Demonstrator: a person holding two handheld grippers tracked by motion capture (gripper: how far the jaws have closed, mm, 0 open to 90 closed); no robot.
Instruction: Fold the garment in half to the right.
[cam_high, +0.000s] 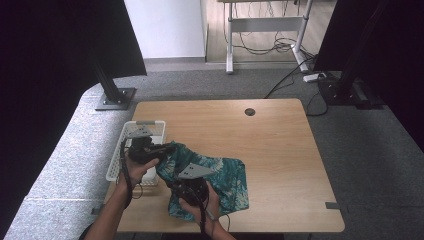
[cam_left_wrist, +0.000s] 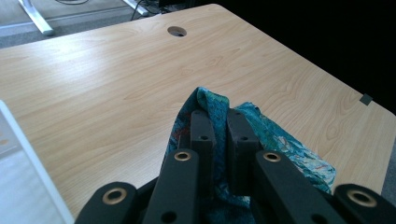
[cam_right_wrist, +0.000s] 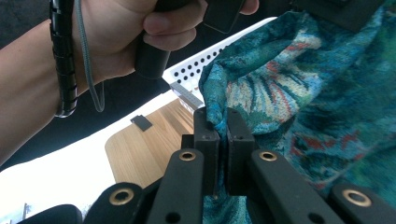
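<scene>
A teal patterned cloth (cam_high: 220, 175) lies bunched at the near left of the wooden table (cam_high: 270, 140), partly lifted. My left gripper (cam_high: 165, 149) is shut on its upper left edge, beside the white basket. In the left gripper view the cloth (cam_left_wrist: 280, 137) is pinched between the jaws of the left gripper (cam_left_wrist: 218, 122) and drapes away to the right. My right gripper (cam_high: 187, 186) is shut on a lower edge of the cloth. The right gripper view has a fold of the cloth (cam_right_wrist: 280, 88) caught between the jaws of the right gripper (cam_right_wrist: 222, 120), with the person's other hand (cam_right_wrist: 116, 42) above.
A white perforated basket (cam_high: 131, 134) stands at the table's left edge, just behind my left gripper. A round cable hole (cam_high: 249, 111) sits near the far edge. Black stands (cam_high: 112, 92) and cables (cam_high: 280, 47) lie on the floor beyond.
</scene>
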